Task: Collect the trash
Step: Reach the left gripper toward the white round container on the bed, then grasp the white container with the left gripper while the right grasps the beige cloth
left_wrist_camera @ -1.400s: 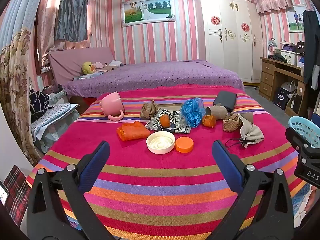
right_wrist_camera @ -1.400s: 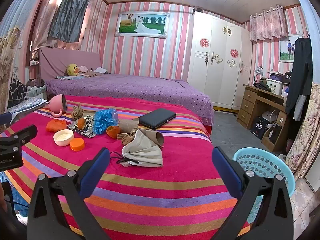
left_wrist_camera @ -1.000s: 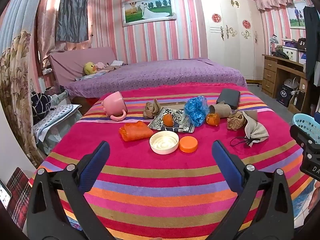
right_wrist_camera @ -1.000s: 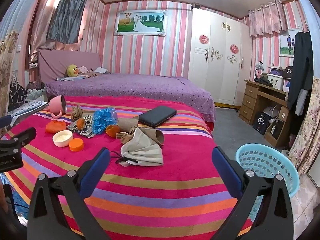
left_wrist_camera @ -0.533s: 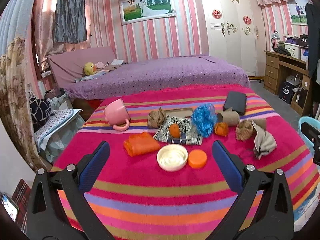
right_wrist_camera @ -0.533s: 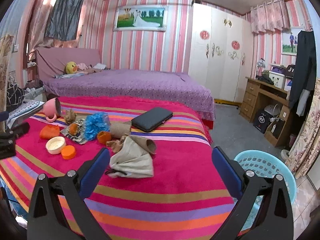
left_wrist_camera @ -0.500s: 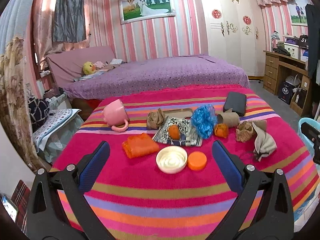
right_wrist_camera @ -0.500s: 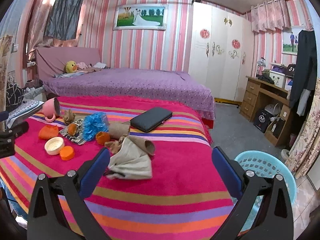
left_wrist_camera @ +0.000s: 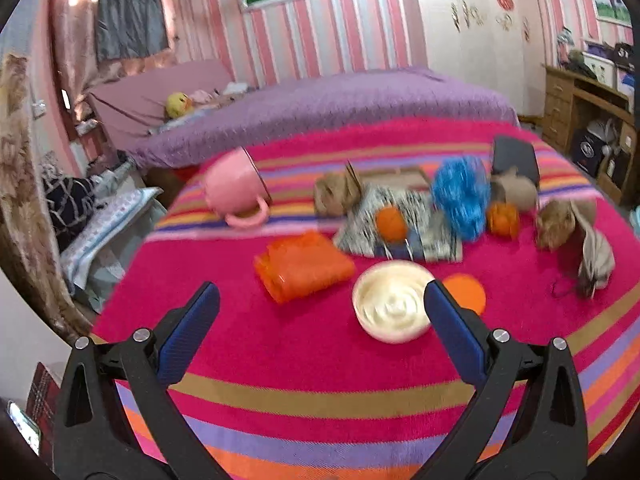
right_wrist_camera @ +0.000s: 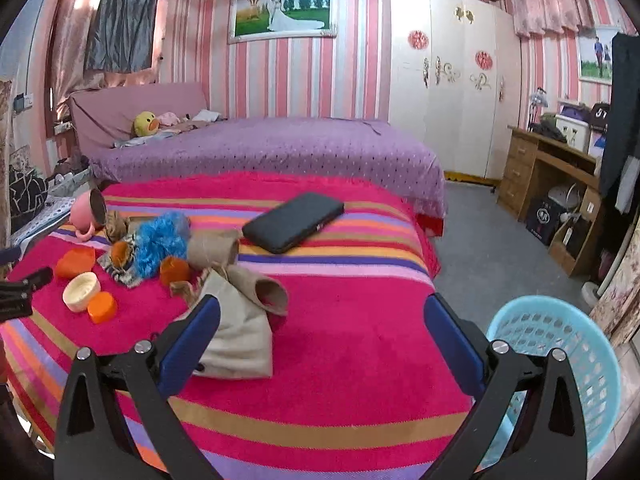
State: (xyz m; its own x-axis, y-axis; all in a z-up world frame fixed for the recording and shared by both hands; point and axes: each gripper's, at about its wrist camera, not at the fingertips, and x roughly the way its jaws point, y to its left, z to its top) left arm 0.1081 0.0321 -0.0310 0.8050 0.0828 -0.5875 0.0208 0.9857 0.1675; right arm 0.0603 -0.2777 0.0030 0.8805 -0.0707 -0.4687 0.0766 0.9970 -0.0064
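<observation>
The left gripper (left_wrist_camera: 320, 312) is hovering over the striped table (left_wrist_camera: 312, 364) with its jaws standing wide apart and holding nothing. Between its fingers are lying a folded orange wrapper (left_wrist_camera: 302, 266) and a white lid (left_wrist_camera: 392, 306), with an orange cap (left_wrist_camera: 466, 292) touching the lid's right side. Farther back, a pink mug (left_wrist_camera: 236, 192) is lying on its side, and a blue crumpled bag (left_wrist_camera: 462, 196) is resting by a patterned packet (left_wrist_camera: 400, 232). The right gripper (right_wrist_camera: 320, 314) is also hanging with its jaws spread and empty, above a beige cloth pouch (right_wrist_camera: 238, 330). A light blue basket (right_wrist_camera: 560, 360) is standing on the floor just beside the table's right edge.
</observation>
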